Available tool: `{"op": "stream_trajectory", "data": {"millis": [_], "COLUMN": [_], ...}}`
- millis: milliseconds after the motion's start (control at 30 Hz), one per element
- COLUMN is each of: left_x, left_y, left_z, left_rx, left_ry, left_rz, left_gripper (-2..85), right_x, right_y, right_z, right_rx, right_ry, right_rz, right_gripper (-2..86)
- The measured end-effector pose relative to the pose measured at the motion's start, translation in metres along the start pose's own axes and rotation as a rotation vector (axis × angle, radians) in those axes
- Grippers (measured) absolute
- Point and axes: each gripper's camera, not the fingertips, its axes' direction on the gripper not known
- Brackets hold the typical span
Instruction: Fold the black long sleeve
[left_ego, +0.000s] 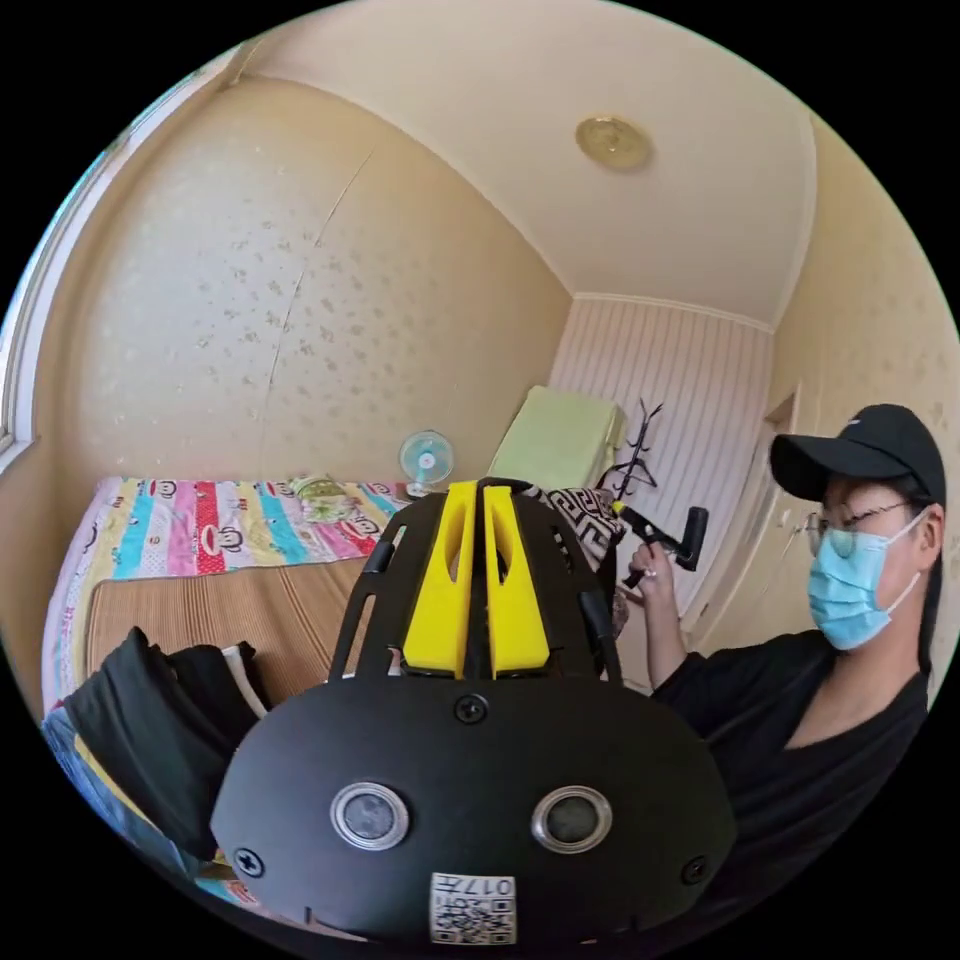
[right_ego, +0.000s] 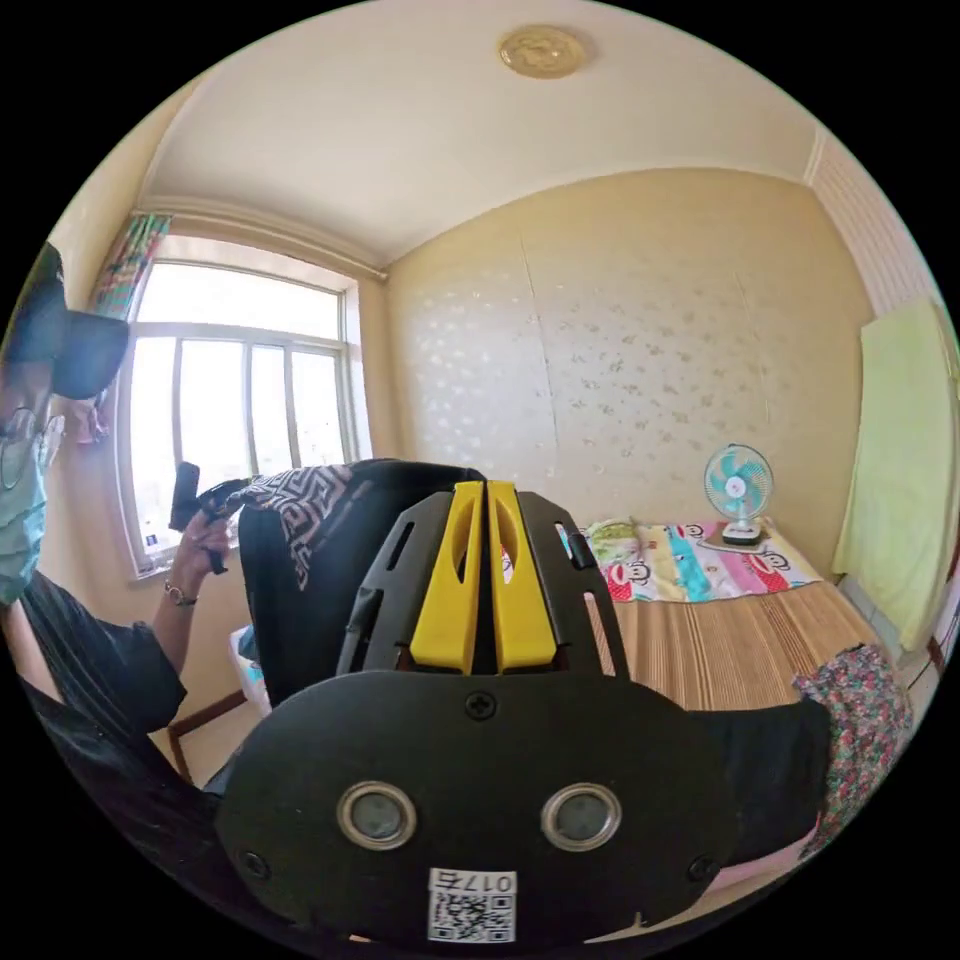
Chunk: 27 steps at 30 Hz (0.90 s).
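The black long sleeve (left_ego: 585, 520), with a black-and-white patterned lining, is held up in the air between both grippers. In the left gripper view my left gripper (left_ego: 481, 488) has its yellow jaws together on the garment's edge. The right gripper (left_ego: 628, 515) is beyond it in the person's hand, holding the other end. In the right gripper view my right gripper (right_ego: 485, 487) is shut on the black cloth. The long sleeve (right_ego: 300, 560) hangs down from there to the left gripper (right_ego: 218, 497) in the raised hand.
Below lies a bed with a bamboo mat (left_ego: 240, 610) and a colourful sheet (left_ego: 200, 520). Folded black clothes (left_ego: 150, 720) and a floral garment (right_ego: 860, 710) lie on it. A small fan (right_ego: 738, 490) stands at the far end. A person in a cap and mask (left_ego: 860, 560) stands close.
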Motion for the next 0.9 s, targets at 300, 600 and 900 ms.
{"op": "stream_trajectory", "data": {"millis": [300, 600, 900], "left_x": [-0.173, -0.159, -0.080], "left_y": [-0.008, 0.231, 0.332], "left_z": [0.308, 0.324, 0.305], "left_rx": [-0.516, -0.738, -0.719], "left_ry": [-0.375, -0.085, 0.108], "left_rz": [-0.237, -0.331, -0.477], "left_gripper": [4.2, 10.0, 6.1], "right_x": [0.074, 0.001, -0.036], "right_y": [0.000, 0.205, 0.286], "right_z": [0.334, 0.299, 0.238], "right_rx": [-0.688, -0.814, -0.786], "right_ry": [0.341, 0.181, 0.206], "right_rz": [0.132, -0.008, 0.212], "right_gripper": [3.0, 3.5, 2.5]}}
